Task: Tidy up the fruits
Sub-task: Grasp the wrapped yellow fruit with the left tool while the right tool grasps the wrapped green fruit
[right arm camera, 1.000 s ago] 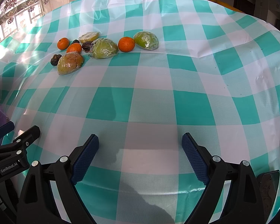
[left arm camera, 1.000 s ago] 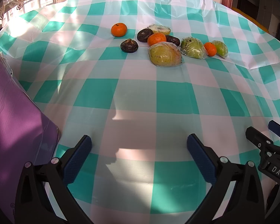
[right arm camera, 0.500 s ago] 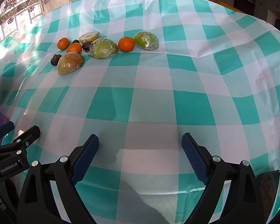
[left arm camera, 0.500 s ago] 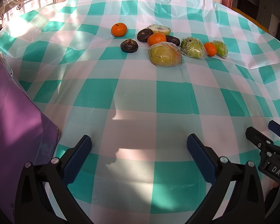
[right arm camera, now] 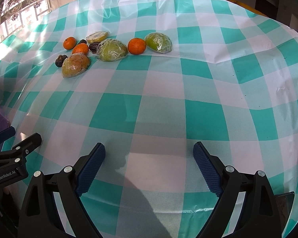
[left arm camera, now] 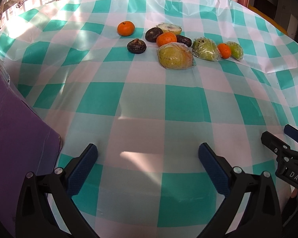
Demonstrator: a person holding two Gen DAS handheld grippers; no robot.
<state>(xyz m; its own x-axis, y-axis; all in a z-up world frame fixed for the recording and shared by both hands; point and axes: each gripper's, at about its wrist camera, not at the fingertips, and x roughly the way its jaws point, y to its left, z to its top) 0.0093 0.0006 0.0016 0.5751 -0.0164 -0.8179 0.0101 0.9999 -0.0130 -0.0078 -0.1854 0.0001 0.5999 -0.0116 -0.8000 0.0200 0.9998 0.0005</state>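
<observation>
1. A home, likely a dining room: the tabletop wears a teal-and-white checked plastic tablecloth (right arm camera: 161, 107).
2. Far ahead-left of the gripper, a flowered lace curtain (right arm camera: 19, 6) covers a sunlit window.
3. Ahead-right, a dark wooden doorway (left arm camera: 268, 2) opens onto another room.

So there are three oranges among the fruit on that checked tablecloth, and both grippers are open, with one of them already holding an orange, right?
Not quite. Neither gripper holds anything: the left gripper and the right gripper are both open over bare tablecloth, as each wrist view shows. All three oranges lie with the other fruit at the far side.
</observation>
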